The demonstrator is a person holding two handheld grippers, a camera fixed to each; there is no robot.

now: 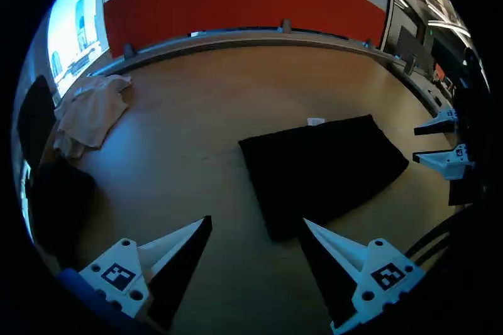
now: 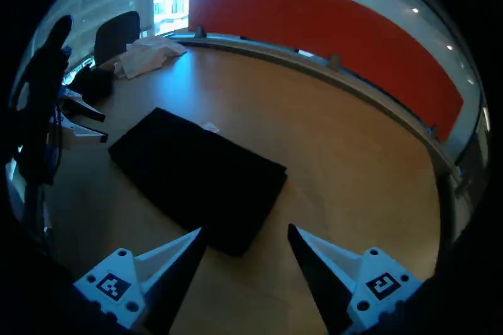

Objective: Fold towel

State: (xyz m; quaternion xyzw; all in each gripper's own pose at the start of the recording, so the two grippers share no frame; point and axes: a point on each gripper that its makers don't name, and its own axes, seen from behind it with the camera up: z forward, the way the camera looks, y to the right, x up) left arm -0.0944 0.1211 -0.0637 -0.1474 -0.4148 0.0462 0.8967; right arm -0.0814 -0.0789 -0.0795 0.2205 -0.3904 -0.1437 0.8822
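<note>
In the left gripper view, the black towel (image 1: 320,171) lies flat on the wooden counter (image 1: 182,146), a dark rectangle with a small white tag at its far edge. Its near corner sits just ahead of the left gripper (image 1: 256,225), closer to one finger than the other. We judge it light, soft and limp: it will sag and drape once lifted, so a hold on a corner or along an edge, pinching every layer together, should serve better than a grab at the middle. The left gripper is spread wide and holds nothing, poised above the counter and angled down toward that near corner. At the far side of the towel we see the right gripper (image 1: 432,142), fingers apart, near the cloth, though we cannot tell whether it touches. A pale crumpled cloth (image 1: 91,115) lies well apart by the counter's back edge, before a red partition (image 1: 245,5). In the right gripper view, the towel (image 2: 195,175) runs diagonally away, its nearest corner between the two fingers of the right gripper (image 2: 245,229), which is also wide and empty, tilted down over the counter. The left gripper (image 2: 85,122) hangs beside the towel's far end, so we judge the pair placed to take opposite ends.
</note>
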